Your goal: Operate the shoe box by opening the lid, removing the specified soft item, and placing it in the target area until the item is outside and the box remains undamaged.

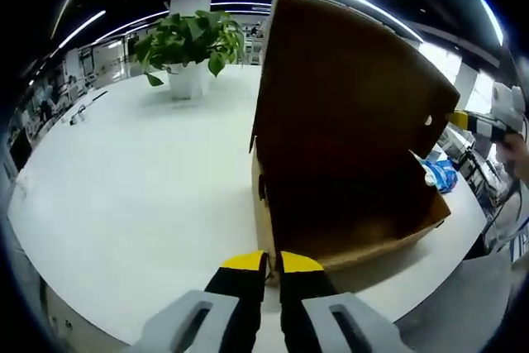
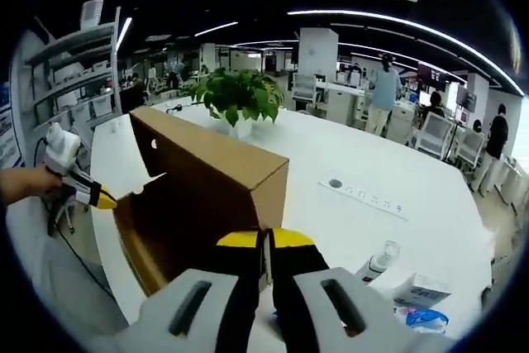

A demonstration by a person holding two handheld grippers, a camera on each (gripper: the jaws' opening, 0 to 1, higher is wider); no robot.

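1. The shoe box (image 1: pixel 347 204) is the landmark: a brown cardboard box standing on the white surface (image 1: pixel 140 196), with its lid (image 1: pixel 347 97) swung up and standing nearly upright over the box's far side in the left gripper view.
2. The left tongs (image 1: pixel 273 264) sit just in front of the box's near corner, their yellow tips pressed together with nothing between them.
3. The right tongs (image 2: pixel 264 241) are pressed together as well, tips close against the box (image 2: pixel 207 196) on its other side (whether they actually touch the cardboard, I cannot tell).
4. In the right gripper view the left tongs' yellow tip (image 2: pixel 101 197) shows beside the box's open end, held by a hand (image 2: pixel 29 183).
5. Behind the box stands a potted plant (image 1: pixel 192 43); to the right of it in the right gripper view lie a small bottle (image 2: pixel 378 260) and some packets (image 2: pixel 426 291).
6. Judging by the raised lid, the opening step looks done and the removal of the soft item is in hand. The box's inside is dark, so the item cannot be made out.
7. The next move probably calls for one set of tongs to spread and reach down into the box, while the other steadies the lid so the hinge does not tear.
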